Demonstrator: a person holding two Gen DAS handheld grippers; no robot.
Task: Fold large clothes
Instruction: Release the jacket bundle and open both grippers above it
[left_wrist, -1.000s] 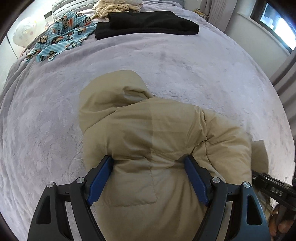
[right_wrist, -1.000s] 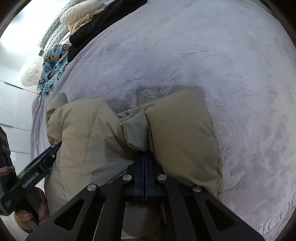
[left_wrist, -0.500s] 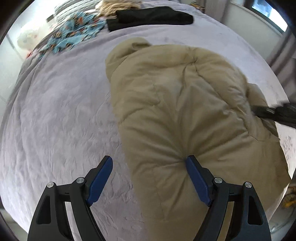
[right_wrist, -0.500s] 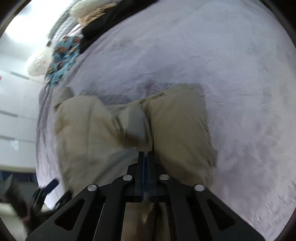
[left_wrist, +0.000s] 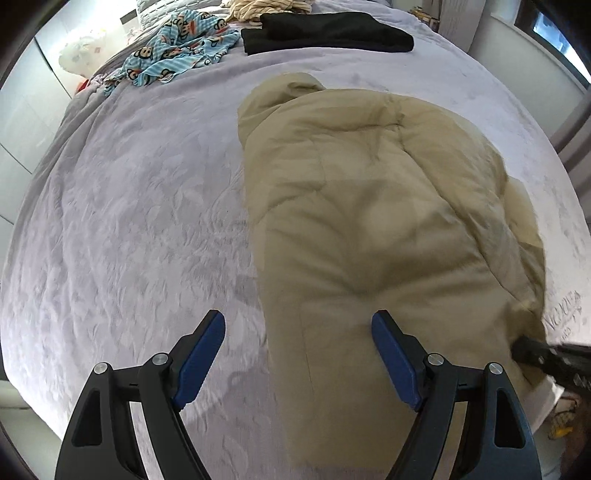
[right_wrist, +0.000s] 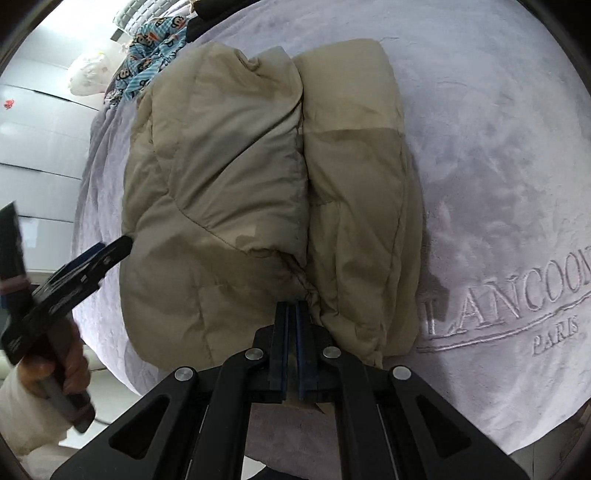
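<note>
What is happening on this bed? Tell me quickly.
A person with a gripper in each hand is folding a beige puffer jacket on a lavender blanket. The right gripper is shut on the jacket's near edge. The left gripper is open above its near left part, gripping nothing. A black garment and a monkey-print cloth lie at the far end.

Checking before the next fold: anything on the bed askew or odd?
Only minor: the tan puffer jacket lies bunched and lopsided, hem pinched in the shut right gripper; the monkey-print garment lies crumpled at the far edge.
</note>
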